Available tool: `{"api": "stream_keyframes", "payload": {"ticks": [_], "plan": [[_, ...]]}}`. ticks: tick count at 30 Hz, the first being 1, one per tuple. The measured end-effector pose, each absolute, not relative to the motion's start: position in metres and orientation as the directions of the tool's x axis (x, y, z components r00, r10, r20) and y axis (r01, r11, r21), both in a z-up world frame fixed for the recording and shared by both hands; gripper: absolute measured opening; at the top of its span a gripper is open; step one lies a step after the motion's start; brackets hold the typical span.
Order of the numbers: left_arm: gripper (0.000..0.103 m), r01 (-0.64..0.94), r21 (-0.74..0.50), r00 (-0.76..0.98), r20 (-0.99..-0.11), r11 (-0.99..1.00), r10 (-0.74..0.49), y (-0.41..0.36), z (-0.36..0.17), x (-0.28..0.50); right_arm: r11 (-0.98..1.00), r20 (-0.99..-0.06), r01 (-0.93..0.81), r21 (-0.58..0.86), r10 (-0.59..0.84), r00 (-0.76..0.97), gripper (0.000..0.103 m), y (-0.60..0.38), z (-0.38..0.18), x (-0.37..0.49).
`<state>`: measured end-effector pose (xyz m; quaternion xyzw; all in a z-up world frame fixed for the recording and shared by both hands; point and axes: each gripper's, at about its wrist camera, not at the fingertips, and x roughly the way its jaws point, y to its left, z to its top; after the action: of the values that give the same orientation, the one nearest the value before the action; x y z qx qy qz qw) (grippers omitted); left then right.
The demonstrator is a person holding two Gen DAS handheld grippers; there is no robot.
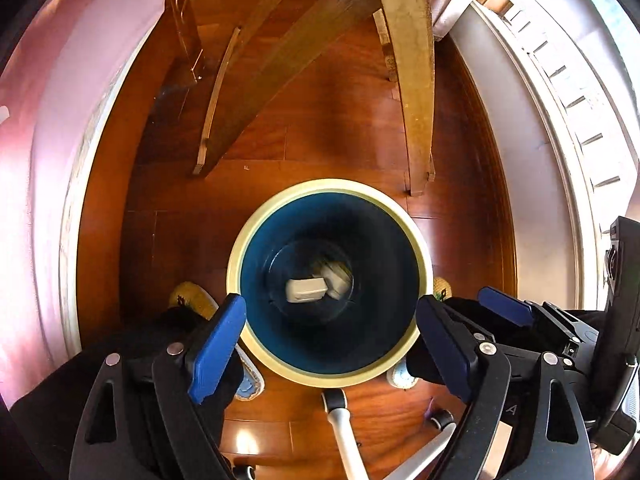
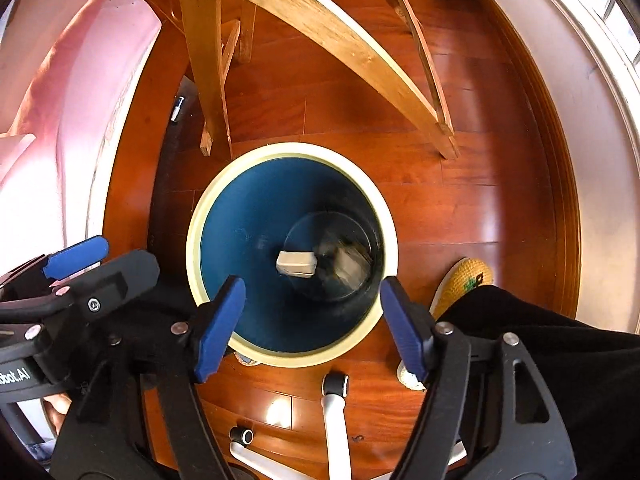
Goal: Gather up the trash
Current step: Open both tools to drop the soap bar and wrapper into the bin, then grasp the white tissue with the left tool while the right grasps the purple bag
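A round bin with a cream rim (image 1: 240, 248) and dark blue inside stands on the wood floor. At its bottom lie a small white box (image 1: 306, 289) and crumpled pale trash (image 1: 338, 276). My left gripper (image 1: 330, 332) is open and empty, above the bin's near side. The right wrist view shows the same bin's rim (image 2: 192, 232), the white box (image 2: 296, 263) and blurred trash (image 2: 346, 260). My right gripper (image 2: 312, 320) is open and empty over the bin's near rim. The other gripper's blue fingers show at the edges of each view (image 1: 506, 306) (image 2: 76, 256).
Wooden chair legs (image 1: 414, 80) stand just behind the bin. A pink bedspread (image 1: 36, 160) lies left, a white wall and window frame (image 1: 560, 120) right. White chair-base spokes with casters (image 2: 335, 400) sit in front. My yellow slippers (image 2: 464, 280) flank the bin.
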<state>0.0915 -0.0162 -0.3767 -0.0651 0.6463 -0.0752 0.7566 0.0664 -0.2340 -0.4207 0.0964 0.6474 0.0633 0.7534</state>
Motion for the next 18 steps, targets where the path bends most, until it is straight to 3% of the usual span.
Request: {"api": "stream_keyframes", "payload": {"ticks": [11, 18], "plan": [[0.088, -0.007, -0.159, 0.182, -0.971, 0.987, -0.155, -0.006, -0.370, 0.087, 0.976, -0.957, 0.015, 0.217, 0.210, 0.199, 0.068, -0.235, -0.407, 0.063], [0.088, 0.034, -0.154, 0.239, -0.958, 0.988, -0.157, -0.001, -0.329, 0.069, 0.977, -0.936, -0.071, 0.201, 0.213, 0.281, 0.068, -0.228, -0.365, 0.048]]}}
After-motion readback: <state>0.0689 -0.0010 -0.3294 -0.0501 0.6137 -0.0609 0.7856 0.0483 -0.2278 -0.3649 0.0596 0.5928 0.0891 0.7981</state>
